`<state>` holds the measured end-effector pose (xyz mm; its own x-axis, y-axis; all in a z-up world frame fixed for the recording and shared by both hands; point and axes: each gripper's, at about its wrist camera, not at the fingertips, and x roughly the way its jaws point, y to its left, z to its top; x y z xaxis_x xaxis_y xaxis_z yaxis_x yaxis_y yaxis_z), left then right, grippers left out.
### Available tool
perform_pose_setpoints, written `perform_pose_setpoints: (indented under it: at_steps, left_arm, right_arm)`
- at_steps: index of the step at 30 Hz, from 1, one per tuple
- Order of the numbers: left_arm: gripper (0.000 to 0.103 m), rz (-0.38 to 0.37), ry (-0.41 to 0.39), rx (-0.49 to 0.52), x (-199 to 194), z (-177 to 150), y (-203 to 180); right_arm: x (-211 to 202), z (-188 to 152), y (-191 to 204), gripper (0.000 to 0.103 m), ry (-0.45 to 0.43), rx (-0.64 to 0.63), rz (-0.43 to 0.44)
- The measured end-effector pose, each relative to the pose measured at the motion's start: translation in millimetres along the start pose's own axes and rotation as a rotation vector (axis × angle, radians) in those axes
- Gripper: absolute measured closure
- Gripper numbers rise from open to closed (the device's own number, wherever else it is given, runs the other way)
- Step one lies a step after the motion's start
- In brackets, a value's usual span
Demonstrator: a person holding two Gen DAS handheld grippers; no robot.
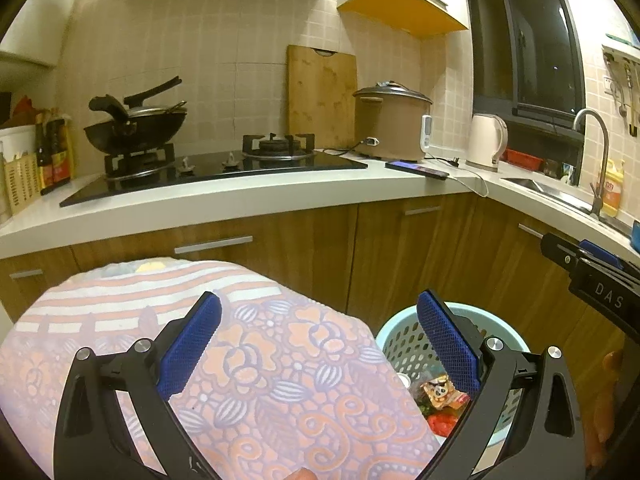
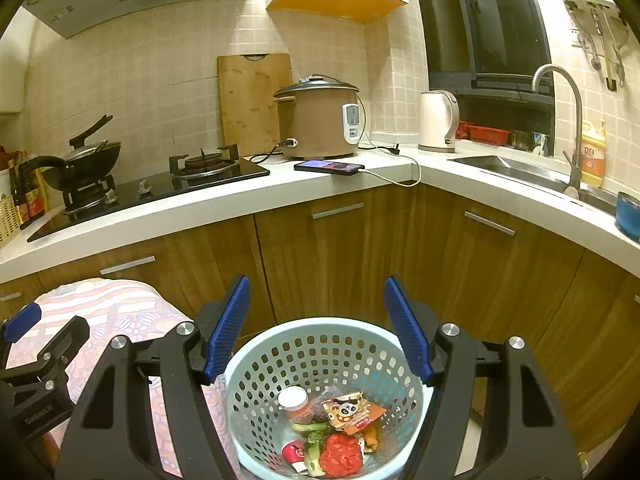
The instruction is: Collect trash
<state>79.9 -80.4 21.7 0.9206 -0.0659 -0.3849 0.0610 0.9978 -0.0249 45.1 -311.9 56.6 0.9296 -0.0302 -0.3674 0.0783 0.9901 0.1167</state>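
A light blue perforated trash basket [image 2: 256,364] [image 1: 394,336] stands on the floor by the wooden cabinets. Inside lie a panda snack wrapper [image 2: 352,414] [image 1: 440,394], a small bottle with a white cap [image 2: 294,400], green vegetable scraps [image 2: 314,438] and a red crumpled piece [image 2: 340,456]. My right gripper [image 2: 318,328] hovers over the basket, open with nothing between its blue pads. My left gripper [image 1: 320,344] is open and empty above a surface covered with a pink patterned cloth [image 1: 260,360] [image 2: 120,312], left of the basket.
A white countertop [image 2: 340,188] runs along the back with a gas hob, a wok [image 1: 134,124], a rice cooker [image 2: 320,120], a charging phone [image 2: 330,167], a kettle [image 2: 438,120] and a sink [image 2: 516,168]. Wooden cabinet doors stand behind the basket.
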Motion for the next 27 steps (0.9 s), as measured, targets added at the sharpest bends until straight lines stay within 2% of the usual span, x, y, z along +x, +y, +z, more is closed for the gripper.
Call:
perform_pose_setpoints:
  at_steps: [27]
  left_arm:
    - [0.008, 0.002, 0.012, -0.019, 3.8, -2.5, 3.1]
  right_arm:
    - [1.3, -4.7, 0.3, 0.035, 0.008, -0.006, -0.009]
